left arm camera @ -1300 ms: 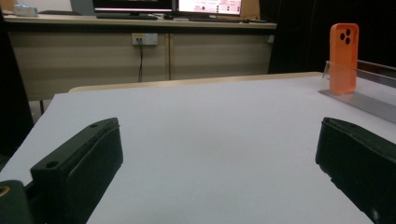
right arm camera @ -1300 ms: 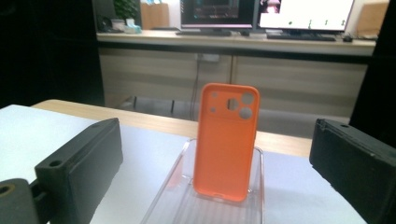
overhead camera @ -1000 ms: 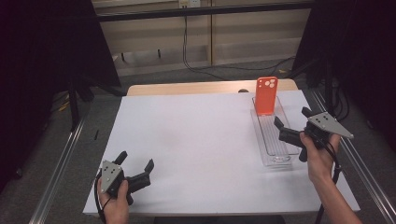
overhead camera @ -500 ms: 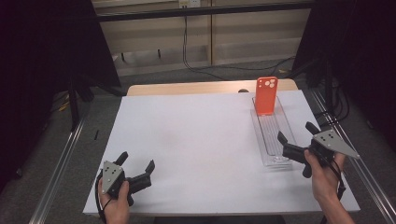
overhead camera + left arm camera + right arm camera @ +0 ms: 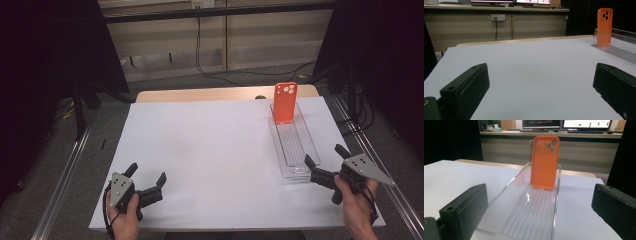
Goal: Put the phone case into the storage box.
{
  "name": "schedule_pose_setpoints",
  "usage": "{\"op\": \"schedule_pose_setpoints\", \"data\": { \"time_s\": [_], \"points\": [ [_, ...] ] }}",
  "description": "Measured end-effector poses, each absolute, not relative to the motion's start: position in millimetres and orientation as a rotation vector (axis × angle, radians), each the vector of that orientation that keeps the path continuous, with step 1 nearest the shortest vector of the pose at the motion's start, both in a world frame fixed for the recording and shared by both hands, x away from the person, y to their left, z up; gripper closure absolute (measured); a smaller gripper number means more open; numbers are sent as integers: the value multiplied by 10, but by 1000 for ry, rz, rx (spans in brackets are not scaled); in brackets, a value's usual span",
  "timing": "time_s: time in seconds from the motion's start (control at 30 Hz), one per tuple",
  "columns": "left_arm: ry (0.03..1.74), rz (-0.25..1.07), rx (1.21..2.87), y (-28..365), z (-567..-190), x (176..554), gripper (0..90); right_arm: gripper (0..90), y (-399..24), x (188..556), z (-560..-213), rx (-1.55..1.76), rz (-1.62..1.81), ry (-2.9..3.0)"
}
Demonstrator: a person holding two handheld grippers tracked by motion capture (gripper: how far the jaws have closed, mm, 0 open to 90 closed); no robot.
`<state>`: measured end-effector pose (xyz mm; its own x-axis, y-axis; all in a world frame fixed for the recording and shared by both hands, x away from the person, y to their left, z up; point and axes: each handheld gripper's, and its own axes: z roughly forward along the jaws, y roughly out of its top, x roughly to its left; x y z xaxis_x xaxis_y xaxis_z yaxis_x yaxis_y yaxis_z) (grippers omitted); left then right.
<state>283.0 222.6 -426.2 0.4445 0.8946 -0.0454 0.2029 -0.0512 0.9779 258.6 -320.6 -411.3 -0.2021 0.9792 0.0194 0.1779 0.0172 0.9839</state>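
An orange phone case (image 5: 285, 102) (image 5: 544, 161) (image 5: 604, 26) stands upright at the far end of a long clear plastic tray (image 5: 295, 145) (image 5: 531, 212) on the right side of the white table. My right gripper (image 5: 326, 162) (image 5: 539, 220) rests at the tray's near end, open and empty, its jaws pointing along the tray toward the case. My left gripper (image 5: 147, 180) (image 5: 539, 97) sits near the table's front left corner, open with nothing between its jaws, pointing across the bare tabletop.
The white tabletop (image 5: 210, 150) runs to a wooden strip (image 5: 210, 94) at the back. Metal rails (image 5: 65, 175) flank both sides of the table. Dark curtains and a cabinet with cables stand behind.
My right gripper has drawn back along the tray toward the front edge of the table. The left gripper has stayed put.
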Motion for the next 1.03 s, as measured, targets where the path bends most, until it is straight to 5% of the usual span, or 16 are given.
{"op": "schedule_pose_setpoints", "data": {
  "time_s": [1.03],
  "points": [
    [1013, 755, 1544, 2200, -4285, 2817, 6, 0, -3265, 2314, -4401, 1218, 1229, 1477]
  ]
}}
